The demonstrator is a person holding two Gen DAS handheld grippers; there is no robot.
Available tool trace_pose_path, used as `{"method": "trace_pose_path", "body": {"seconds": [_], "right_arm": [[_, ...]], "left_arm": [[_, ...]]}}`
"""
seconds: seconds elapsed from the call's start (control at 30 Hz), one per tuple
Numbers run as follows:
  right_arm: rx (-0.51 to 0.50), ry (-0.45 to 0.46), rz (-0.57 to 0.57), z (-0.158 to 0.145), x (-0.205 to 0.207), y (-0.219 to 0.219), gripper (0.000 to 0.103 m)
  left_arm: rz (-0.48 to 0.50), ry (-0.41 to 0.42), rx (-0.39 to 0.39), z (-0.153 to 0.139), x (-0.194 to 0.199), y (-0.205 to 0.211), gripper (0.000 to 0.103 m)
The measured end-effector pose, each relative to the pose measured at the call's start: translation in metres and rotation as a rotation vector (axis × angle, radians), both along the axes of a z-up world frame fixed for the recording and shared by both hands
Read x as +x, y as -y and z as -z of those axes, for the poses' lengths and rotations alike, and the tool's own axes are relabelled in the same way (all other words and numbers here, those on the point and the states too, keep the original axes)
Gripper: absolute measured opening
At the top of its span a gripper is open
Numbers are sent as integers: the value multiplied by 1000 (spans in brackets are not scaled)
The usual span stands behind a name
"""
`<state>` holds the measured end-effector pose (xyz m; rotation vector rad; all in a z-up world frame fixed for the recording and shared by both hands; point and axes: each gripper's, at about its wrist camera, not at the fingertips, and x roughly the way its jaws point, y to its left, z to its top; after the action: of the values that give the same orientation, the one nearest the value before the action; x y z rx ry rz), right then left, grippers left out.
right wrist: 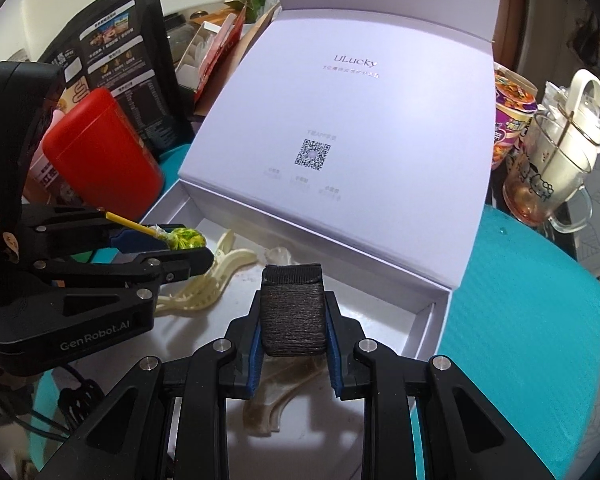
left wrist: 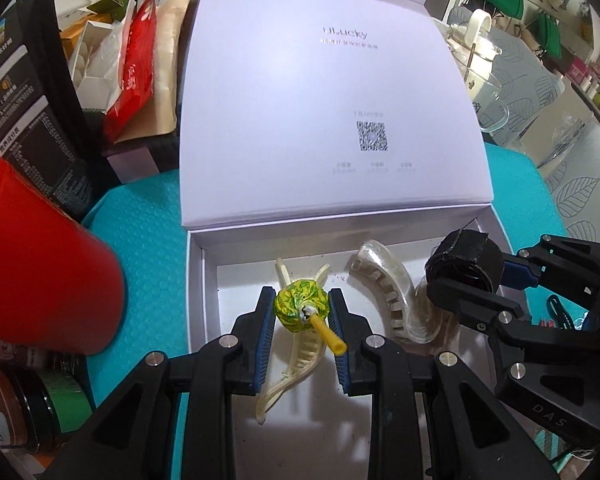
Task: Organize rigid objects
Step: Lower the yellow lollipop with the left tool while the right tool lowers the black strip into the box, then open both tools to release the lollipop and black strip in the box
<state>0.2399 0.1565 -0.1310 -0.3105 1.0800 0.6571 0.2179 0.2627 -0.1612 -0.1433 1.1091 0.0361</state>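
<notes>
An open white box (left wrist: 198,280) with its lid (left wrist: 324,100) raised lies on a teal mat. My left gripper (left wrist: 302,307) is shut on a green-yellow lollipop (left wrist: 300,305) with a yellow stick, held over the box. A cream hair claw (left wrist: 300,360) lies under it and a clear hair claw (left wrist: 384,280) to its right. My right gripper (right wrist: 292,316) is shut on a black thread spool (right wrist: 293,316) above the box (right wrist: 432,312). That spool also shows in the left wrist view (left wrist: 466,258). The lollipop (right wrist: 184,238) and cream claw (right wrist: 216,276) show left in the right wrist view.
A red canister (left wrist: 40,264) lies left of the box, with black packaging (right wrist: 128,76) and snack bags (left wrist: 140,60) behind it. A glass teapot (right wrist: 560,168) and a noodle cup (right wrist: 514,112) stand right of the lid. The teal mat (right wrist: 520,320) extends right.
</notes>
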Motion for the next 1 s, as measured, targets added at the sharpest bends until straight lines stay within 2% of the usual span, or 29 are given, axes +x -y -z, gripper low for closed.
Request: {"method": "trace_pose_path", "body": {"seconds": [0.23, 0.37, 0.43, 0.53, 1.0], "right_arm": [[-18, -11, -1, 4, 1, -4, 26], [-27, -8, 3, 4, 1, -7, 27], [-26, -12, 3, 4, 1, -9, 32], [-32, -3, 3, 1, 0, -12, 33], [-24, 34, 23, -24, -12, 4, 33]], "left_arm": [[20, -4, -6, 7, 4, 2, 26], [25, -49, -25, 12, 9, 2, 26], [10, -63, -13, 12, 9, 2, 26], [-6, -68, 0, 11, 10, 2, 26], [-22, -52, 6, -18, 4, 11, 27]]}}
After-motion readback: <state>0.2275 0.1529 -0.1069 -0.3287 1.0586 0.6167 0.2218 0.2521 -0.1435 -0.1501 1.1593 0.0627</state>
